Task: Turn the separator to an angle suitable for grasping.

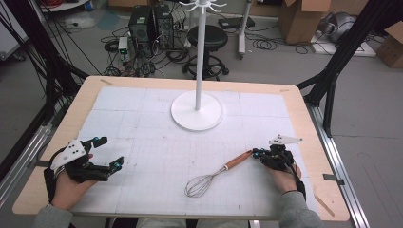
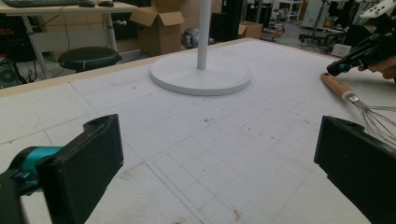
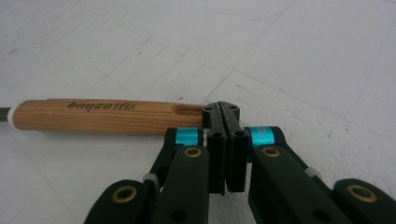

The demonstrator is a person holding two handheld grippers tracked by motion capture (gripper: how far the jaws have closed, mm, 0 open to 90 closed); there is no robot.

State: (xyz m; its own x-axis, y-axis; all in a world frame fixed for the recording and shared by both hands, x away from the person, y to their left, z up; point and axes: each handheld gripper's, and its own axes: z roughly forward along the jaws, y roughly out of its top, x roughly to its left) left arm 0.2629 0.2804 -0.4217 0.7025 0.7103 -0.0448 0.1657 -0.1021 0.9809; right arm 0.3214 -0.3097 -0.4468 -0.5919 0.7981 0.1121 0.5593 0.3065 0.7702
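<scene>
Here's the whisk (image 1: 215, 174) lying flat on the white gridded mat of the table (image 1: 85, 104), near the front edge and right of centre, wire head toward the person, wooden handle (image 1: 239, 159) angling up and away to the right. The right gripper (image 1: 256, 153) sits right at the far tip of that handle. From the right gripper view, its jaws are pressed flat together with nothing between them, and the closed tips meet the slotted end of the handle (image 3: 107, 116); whether they actually touch the wood or stop just short is hard to say, because the jaws themselves cover the spot. The handle runs off to the left there and the wire head is cut off by the frame edge; there's dark lettering burned into the wood, too small to read.

Over on the left, the left gripper (image 1: 110, 153) rests in the person's left hand (image 1: 71, 187) near the table's front left corner, well apart from the whisk, jaws spread wide and holding nothing. In the left gripper view, both jaws are cropped by the bottom corners, and the whisk (image 2: 369, 112) shows partly, its wires running out behind the right-hand jaw.

The white stand (image 1: 196, 110) rises from its round base at the back centre of the mat; its top arms are clipped by the upper edge of the high view.
</scene>
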